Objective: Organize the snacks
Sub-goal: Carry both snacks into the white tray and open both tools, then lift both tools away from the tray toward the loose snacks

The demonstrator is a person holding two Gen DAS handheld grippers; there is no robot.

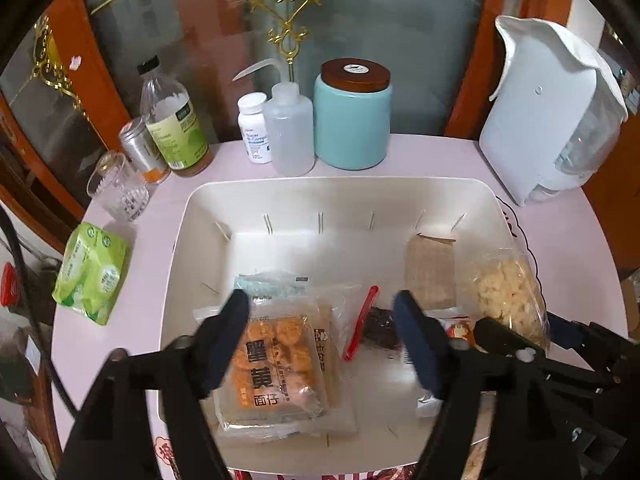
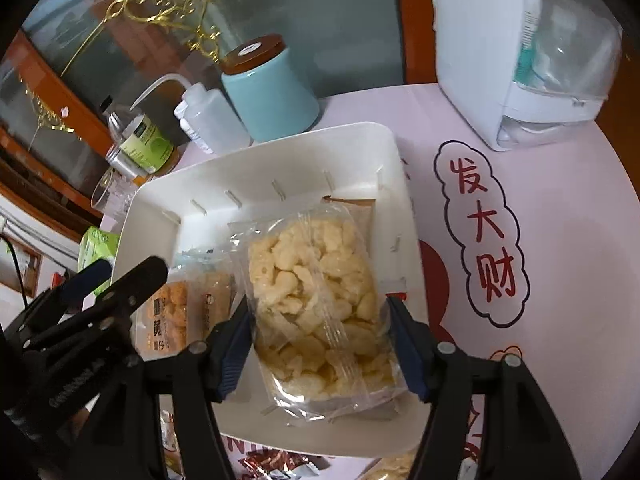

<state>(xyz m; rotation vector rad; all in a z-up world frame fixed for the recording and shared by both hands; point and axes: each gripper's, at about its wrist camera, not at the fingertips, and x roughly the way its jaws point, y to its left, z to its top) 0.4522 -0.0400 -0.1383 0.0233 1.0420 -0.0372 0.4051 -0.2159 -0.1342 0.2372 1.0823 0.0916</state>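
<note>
We hold puffed-snack bag [image 2: 320, 304] in right hand-held gripper [image 2: 318, 344], clamped, over bin [image 2: 256, 160] at 3 o'clock. Left hand-held gripper [image 1: 320, 344] apart above orange packet [image 1: 276, 364]. Risk: slick film slips, puffs crush.

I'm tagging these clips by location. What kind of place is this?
Most likely a home dining or living area: a white water kettle, a teal canister and a vinegar bottle stand on a pink table with a printed cloth, before a gilt glass-door cabinet.
</note>
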